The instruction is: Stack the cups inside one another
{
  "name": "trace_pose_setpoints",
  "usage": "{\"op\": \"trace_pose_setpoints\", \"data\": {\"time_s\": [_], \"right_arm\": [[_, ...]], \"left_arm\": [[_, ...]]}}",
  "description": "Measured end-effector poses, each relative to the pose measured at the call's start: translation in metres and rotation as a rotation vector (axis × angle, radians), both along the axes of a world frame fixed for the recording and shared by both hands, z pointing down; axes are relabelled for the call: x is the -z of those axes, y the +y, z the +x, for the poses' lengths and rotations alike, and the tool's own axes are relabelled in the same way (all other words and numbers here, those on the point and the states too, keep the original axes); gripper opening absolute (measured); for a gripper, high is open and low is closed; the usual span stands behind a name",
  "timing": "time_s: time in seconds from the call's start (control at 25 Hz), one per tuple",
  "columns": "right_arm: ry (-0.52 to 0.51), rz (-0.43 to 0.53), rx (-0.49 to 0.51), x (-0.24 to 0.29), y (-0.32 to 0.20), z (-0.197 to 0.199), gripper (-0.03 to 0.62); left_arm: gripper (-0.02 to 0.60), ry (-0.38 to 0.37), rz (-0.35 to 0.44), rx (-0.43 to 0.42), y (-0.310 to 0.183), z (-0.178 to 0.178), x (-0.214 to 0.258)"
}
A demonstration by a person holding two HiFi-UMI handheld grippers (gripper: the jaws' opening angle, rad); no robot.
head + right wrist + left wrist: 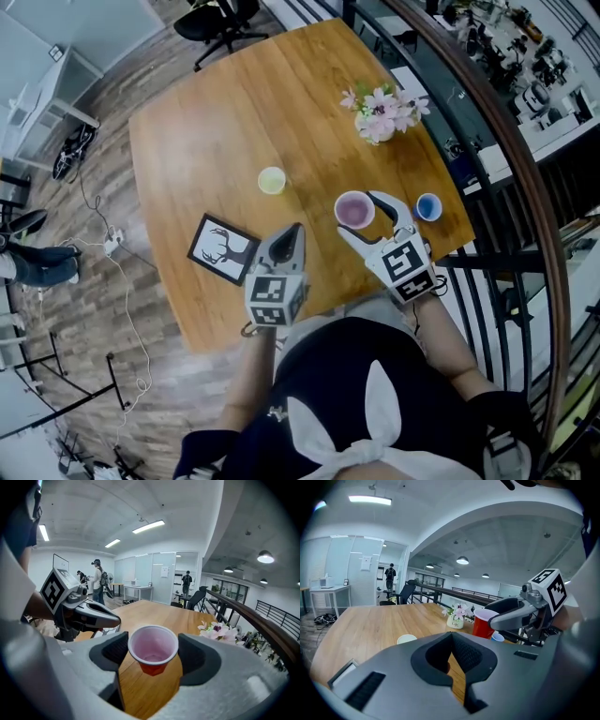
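Wooden table (216, 122): fills the upper and middle head view, with its near edge at the person's torso at the bottom of the frame.

Left gripper (296, 231): lower centre of the head view. The tongs are closed together with nothing between them, and the tips point toward the upper right over bare wood.

Right gripper (357, 214): just right of centre. The tongs are clamped on the rim of the red cup (153, 651), one pad on each side. The cup is upright, mouth up, with a pale pink interior. In the right gripper view its base appears clear of the wood.

Picture frame (223, 248): lies flat left of the left gripper, near the table's front edge, and shows a deer print.

Flower pot (380, 114): stands upper right of the table, near the far edge.

Pale yellow cup (272, 180): upright at table centre, well apart from both grippers.

Blue cup (428, 206): upright near the right edge, just right of the right gripper and not touching it.
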State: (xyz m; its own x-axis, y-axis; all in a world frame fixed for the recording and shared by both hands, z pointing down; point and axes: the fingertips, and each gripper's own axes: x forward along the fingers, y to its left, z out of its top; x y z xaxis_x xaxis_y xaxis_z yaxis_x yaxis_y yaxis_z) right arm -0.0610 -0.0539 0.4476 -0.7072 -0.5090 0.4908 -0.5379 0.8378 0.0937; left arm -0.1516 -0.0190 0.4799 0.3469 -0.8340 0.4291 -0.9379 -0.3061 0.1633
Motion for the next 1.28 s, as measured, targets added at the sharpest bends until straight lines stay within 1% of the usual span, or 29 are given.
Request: {"op": "trace_pose_setpoints", "data": {"time_s": [0.48,0.8,1.0,1.28], "right_arm": [[-0.008,-0.016,-0.167,-0.003,-0.026,0.079,0.328],[0.009,-0.004,-0.279,-0.007,-0.044,0.137,0.328],[0.01,0.0,-0.336,-0.006,-0.049,0.164,0.328],[0.039,0.015,-0.396,-0.007,-0.054,0.197,0.328]], "left_arm": [[0.015,0.009,-0.01,-0.086,-0.023,0.048,-0.004],[0.015,0.016,-0.024,-0.131,-0.035,0.075,-0.008],[0.015,0.016,-0.039,-0.145,-0.04,0.088,-0.006],[0.015,0.021,-0.045,-0.185,-0.045,0.109,-0.011]]}}
